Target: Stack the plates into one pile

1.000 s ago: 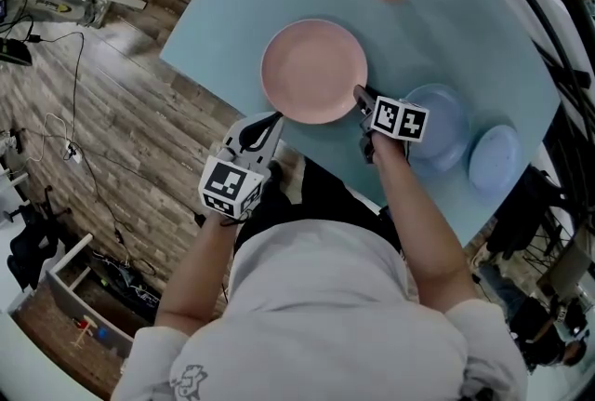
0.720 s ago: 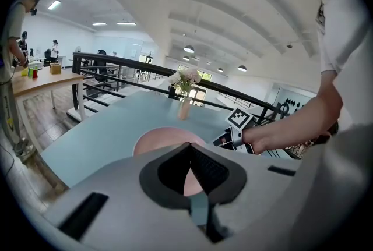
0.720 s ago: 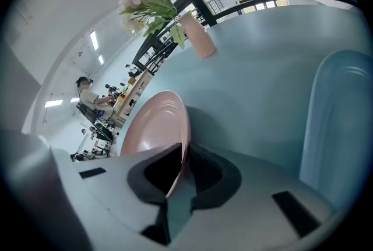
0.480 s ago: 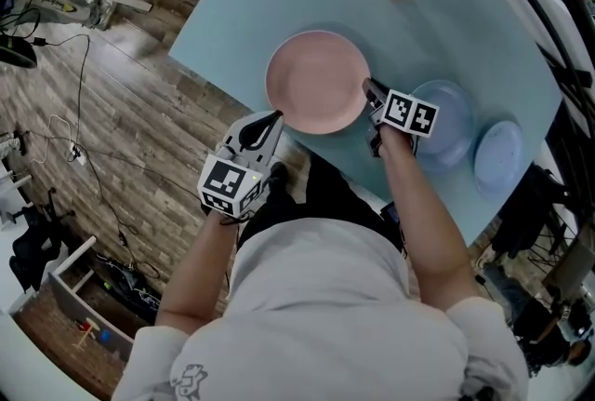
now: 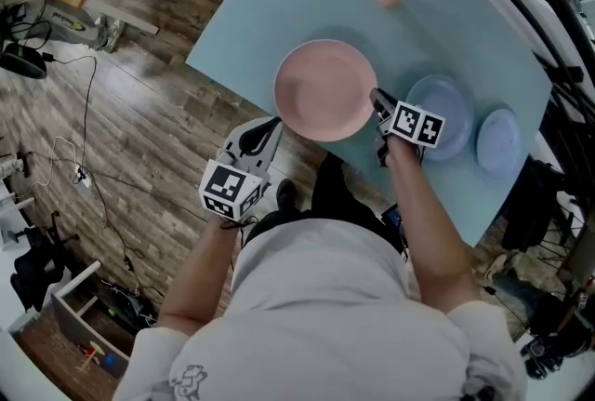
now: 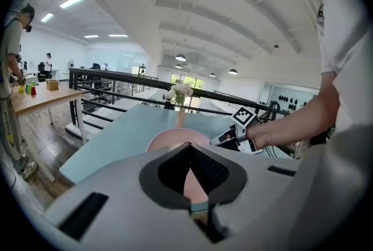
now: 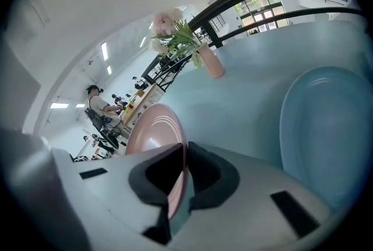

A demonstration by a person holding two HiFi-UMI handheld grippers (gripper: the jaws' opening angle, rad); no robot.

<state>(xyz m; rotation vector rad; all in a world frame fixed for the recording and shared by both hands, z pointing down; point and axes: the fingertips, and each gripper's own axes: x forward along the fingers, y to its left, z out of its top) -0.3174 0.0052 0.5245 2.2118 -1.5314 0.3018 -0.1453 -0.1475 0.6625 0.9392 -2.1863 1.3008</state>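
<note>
I see right gripper [image 5: 377, 99] pinching pink plate [image 5: 325, 90] rim; big blue plate [image 5: 441, 111] just beside, small blue plate [image 5: 499, 140] beyond.

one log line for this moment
right gripper: jaws just closed on pink plate rim | left gripper: shut, empty | large blue plate: on table

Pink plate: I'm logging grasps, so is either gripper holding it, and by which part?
The right gripper clamps the pink plate by its rim, nearest the larger blue plate. The left gripper holds nothing.
</note>
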